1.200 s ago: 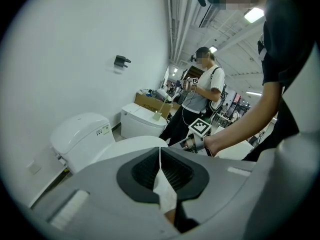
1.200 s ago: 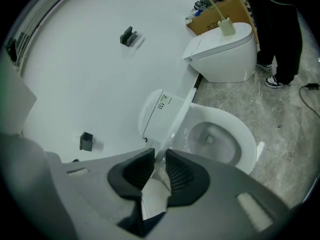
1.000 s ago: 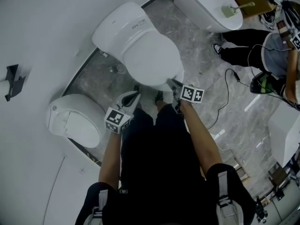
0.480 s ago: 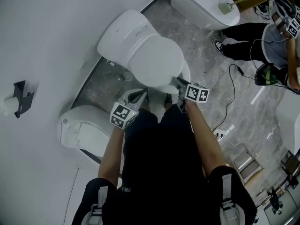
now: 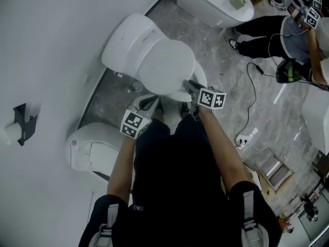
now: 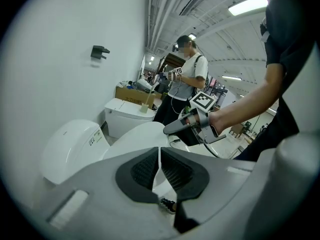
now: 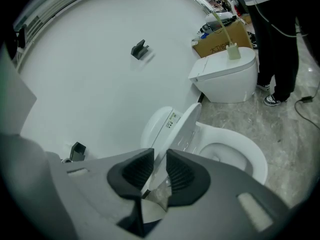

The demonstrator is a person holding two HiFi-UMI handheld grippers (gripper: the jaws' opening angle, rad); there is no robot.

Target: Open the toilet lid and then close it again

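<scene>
At the toilet bowl (image 7: 239, 153), the right gripper (image 7: 159, 170) has its jaws pinching the edge of the partly raised toilet lid (image 7: 183, 129) — the left gripper (image 6: 160, 160), jaws together and empty, hangs just left.

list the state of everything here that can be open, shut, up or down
toilet lid, partly raised, front edge gripped
toilet seat, down on the bowl
right gripper, shut on the toilet lid
left gripper, shut, nothing between its jaws
far toilet, lid closed
wall-side toilet, lid closed
</scene>
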